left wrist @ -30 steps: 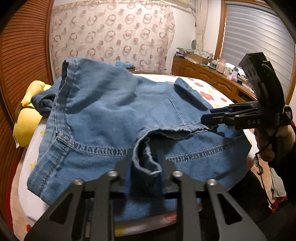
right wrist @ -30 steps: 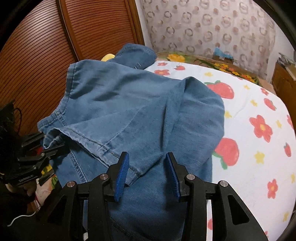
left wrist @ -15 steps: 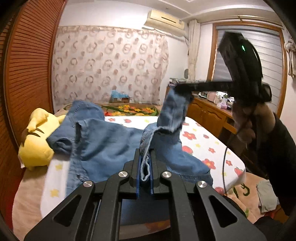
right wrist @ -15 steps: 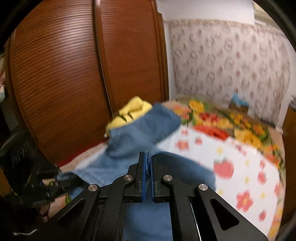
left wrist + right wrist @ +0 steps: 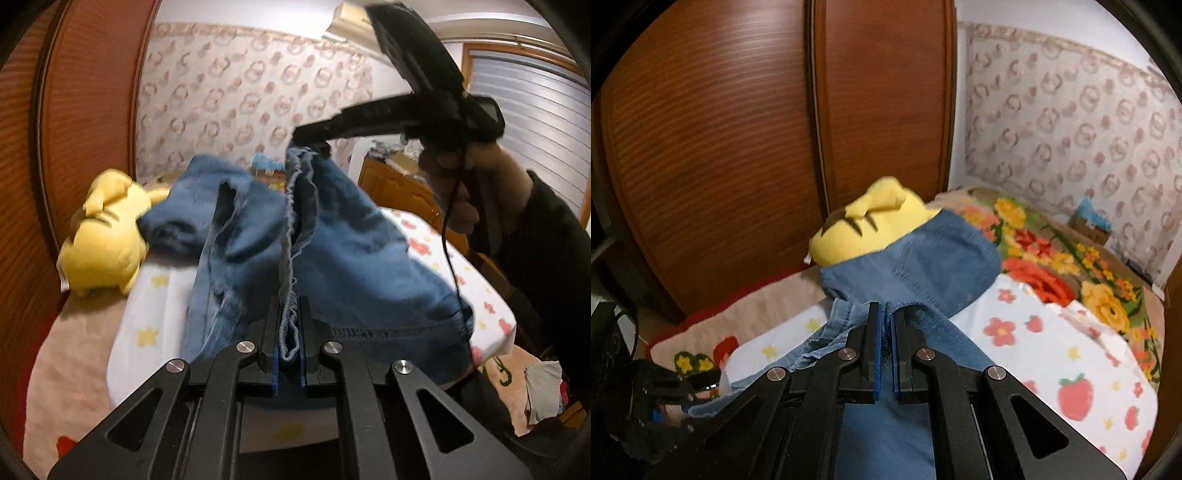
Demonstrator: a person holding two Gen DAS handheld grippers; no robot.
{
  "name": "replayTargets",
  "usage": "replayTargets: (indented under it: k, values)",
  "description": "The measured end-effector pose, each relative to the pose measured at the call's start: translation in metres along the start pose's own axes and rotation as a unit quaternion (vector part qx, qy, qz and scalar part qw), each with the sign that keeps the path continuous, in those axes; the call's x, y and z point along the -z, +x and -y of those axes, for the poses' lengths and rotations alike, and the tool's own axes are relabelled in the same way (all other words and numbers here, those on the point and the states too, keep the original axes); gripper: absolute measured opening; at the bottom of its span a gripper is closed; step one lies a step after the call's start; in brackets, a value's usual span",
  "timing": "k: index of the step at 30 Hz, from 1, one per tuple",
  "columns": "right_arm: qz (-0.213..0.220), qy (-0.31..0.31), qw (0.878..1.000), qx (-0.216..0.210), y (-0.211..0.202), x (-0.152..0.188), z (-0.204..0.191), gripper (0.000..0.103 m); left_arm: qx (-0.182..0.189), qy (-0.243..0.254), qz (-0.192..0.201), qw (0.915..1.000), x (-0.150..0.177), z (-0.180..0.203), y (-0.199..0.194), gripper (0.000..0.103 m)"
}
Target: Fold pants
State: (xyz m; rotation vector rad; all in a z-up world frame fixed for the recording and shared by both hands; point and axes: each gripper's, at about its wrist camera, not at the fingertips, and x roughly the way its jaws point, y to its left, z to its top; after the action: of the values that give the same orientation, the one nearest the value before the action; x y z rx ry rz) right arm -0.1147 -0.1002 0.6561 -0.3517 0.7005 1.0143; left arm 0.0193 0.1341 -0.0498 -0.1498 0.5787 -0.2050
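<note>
**On the bed, blue pants lifted by two grippers**

On the bed (image 5: 1027, 332), with its white sheet full of red flowers and strawberries, blue denim pants (image 5: 343, 243), partly lifted, the far end lying by a yellow plush toy (image 5: 99, 251).

In the left wrist view: left gripper (image 5: 289, 332) squeezed tight on a frayed hem of the pants, pale threads bunched between the blue pads. Up high in the same view, right gripper (image 5: 306, 142) held by a hand (image 5: 465, 184) in a dark sleeve, pinching another bit of the hem and holding it above the bed. Also only here: a wooden dresser, window blinds, an air unit near the ceiling.

In the right wrist view: right gripper (image 5: 884, 343) clamped on a fold of denim, blue cloth running under the fingers and away toward the toy. Only here: big brown wardrobe doors (image 5: 738, 147), a bright flower blanket (image 5: 1052, 251) at the far side of the bed, and the black left gripper (image 5: 665, 402) low in the left corner, its grip too dark to see from this side.

Behind the bed in both views, a patterned curtain (image 5: 1071, 122).
</note>
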Motion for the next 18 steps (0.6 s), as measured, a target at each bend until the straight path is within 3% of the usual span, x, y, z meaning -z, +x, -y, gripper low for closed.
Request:
replayTargets:
  k: [5, 9, 14, 18]
  values:
    - [-0.032, -0.008, 0.999, 0.003, 0.047, -0.014, -0.011, 0.004, -0.009, -0.011, -0.016, 0.9998, 0.012, -0.011, 0.006, 0.008]
    - [-0.045, -0.004, 0.999, 0.007, 0.045, -0.014, -0.012, 0.004, -0.012, -0.012, -0.022, 0.9996, 0.015, -0.011, 0.007, 0.008]
    - [-0.047, -0.003, 0.999, 0.012, 0.031, -0.012, -0.012, 0.039, -0.015, -0.008, -0.028, 0.9995, 0.016, -0.009, 0.009, 0.008]
    - [-0.027, 0.013, 0.999, 0.015, 0.004, 0.012, 0.004, 0.043, -0.021, -0.009, -0.032, 0.9992, 0.015, -0.008, 0.01, 0.013]
